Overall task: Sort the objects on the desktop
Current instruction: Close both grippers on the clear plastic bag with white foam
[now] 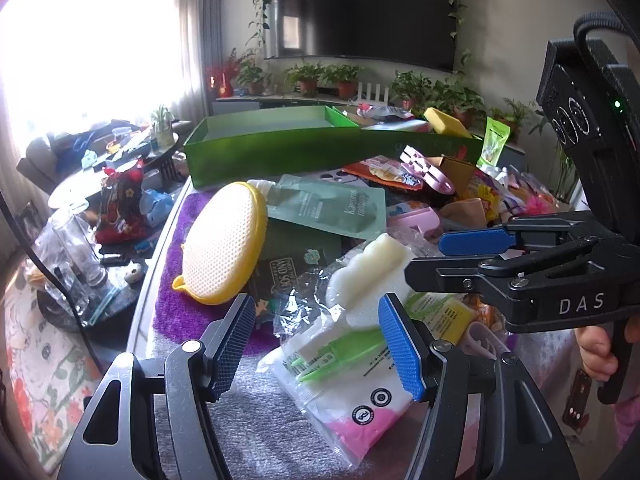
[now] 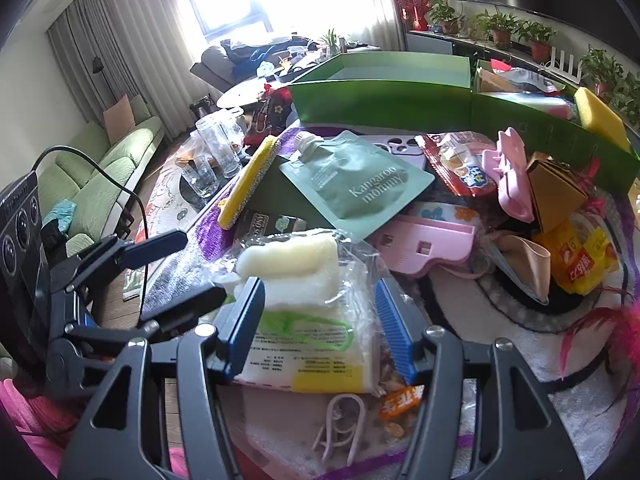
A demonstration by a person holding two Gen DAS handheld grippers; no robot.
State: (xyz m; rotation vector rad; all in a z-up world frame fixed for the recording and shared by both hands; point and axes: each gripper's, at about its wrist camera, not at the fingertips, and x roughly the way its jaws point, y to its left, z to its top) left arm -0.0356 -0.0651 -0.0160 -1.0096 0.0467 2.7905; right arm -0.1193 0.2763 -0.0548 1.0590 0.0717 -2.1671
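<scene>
A pile of small objects covers the table. My left gripper [image 1: 318, 346] is open over a clear packet with green tweezers and a pink label [image 1: 344, 376]. My right gripper [image 2: 318, 330] is open around a clear bag with a white sponge [image 2: 296, 268] and a green clip; it also shows at the right of the left wrist view [image 1: 460, 256]. A yellow mesh scrubber [image 1: 224, 244], a green Kangaroo mommy pouch [image 2: 360, 184] and a pink plastic holder [image 2: 424, 248] lie behind. Two green boxes [image 1: 264, 148] stand at the back.
A yellow sponge [image 2: 600, 116] sits in the right green box [image 2: 560, 136]. Snack packets [image 2: 580, 264], a pink clip [image 2: 512, 176] and red feathers [image 2: 616, 332] lie right. Glasses [image 2: 216, 148] stand on a low table to the left. A green sofa [image 2: 100, 184] is beyond.
</scene>
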